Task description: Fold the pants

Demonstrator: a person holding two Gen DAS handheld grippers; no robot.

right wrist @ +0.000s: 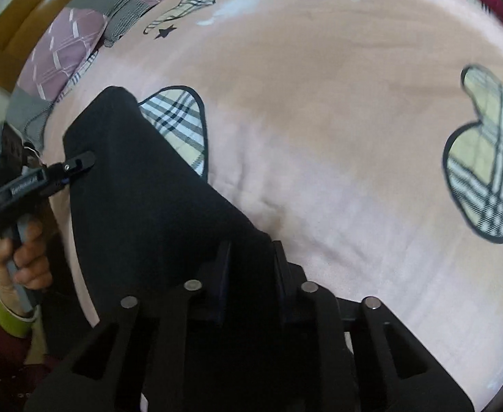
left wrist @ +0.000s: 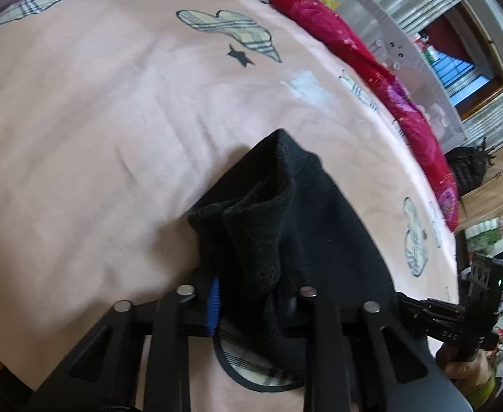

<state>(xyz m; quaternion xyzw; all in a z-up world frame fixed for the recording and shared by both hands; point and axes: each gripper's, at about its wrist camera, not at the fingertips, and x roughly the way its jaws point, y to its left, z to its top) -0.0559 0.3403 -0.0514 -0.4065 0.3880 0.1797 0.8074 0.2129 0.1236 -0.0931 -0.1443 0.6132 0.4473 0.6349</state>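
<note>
Above the pink bedspread, left gripper and right gripper each pinch the black pants.

The pants hang over the bed, stretched between the left tool and right tool.

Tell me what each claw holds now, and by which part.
Both hold the black pants. The left claw grips one edge of the fabric; the right claw grips a bunched edge. Which part of the garment cannot be told.

Both wrist views close above bedspread
</note>
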